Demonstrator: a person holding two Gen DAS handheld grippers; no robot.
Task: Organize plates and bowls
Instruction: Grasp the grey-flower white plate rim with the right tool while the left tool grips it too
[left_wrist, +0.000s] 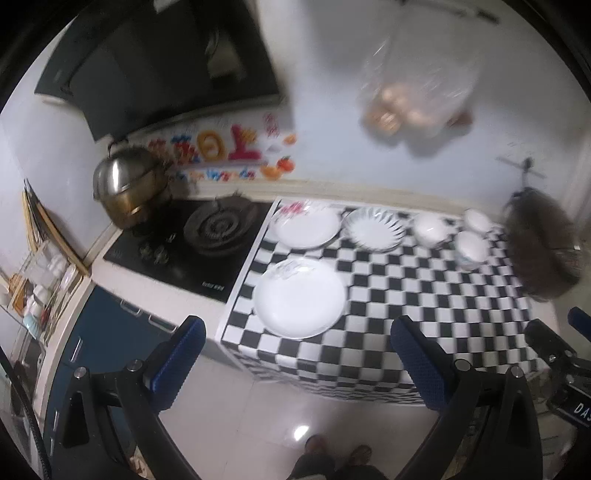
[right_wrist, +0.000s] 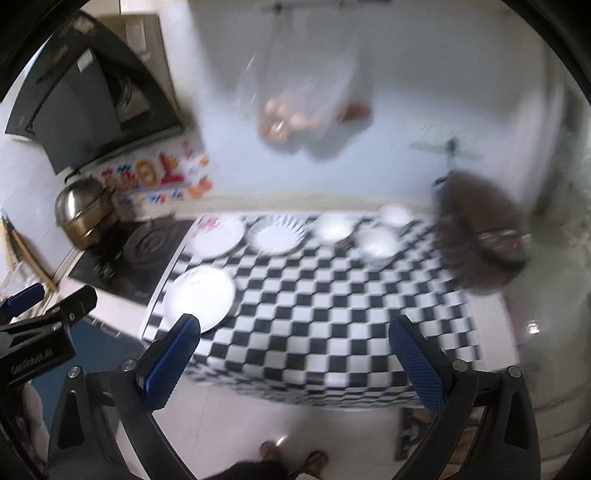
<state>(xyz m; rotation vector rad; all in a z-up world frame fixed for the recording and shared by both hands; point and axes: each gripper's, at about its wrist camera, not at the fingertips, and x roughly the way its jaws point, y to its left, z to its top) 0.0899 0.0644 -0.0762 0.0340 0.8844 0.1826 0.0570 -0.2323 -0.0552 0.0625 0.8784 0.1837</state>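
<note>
On the black-and-white checkered counter (left_wrist: 406, 295) lie three white plates: a large near one (left_wrist: 299, 297) (right_wrist: 199, 299), a far-left one with pink flowers (left_wrist: 306, 225) (right_wrist: 218, 234), and a ribbed one (left_wrist: 375, 229) (right_wrist: 277, 234). Three white bowls (left_wrist: 430, 229) (left_wrist: 472, 247) (left_wrist: 478, 219) stand at the far right, also seen in the right wrist view (right_wrist: 334, 227) (right_wrist: 378, 242) (right_wrist: 395, 214). My left gripper (left_wrist: 295, 354) hangs open in front of the counter's near edge, holding nothing. My right gripper (right_wrist: 293, 354) is open too, also short of the counter.
A gas hob (left_wrist: 218, 232) with a steel pot (left_wrist: 125, 184) lies left of the cloth, under a black hood (left_wrist: 147, 66). A brown brush (left_wrist: 543, 243) hangs at the right, and a plastic bag (left_wrist: 413, 99) hangs on the wall. The person's feet (left_wrist: 332, 454) stand on the tiled floor below.
</note>
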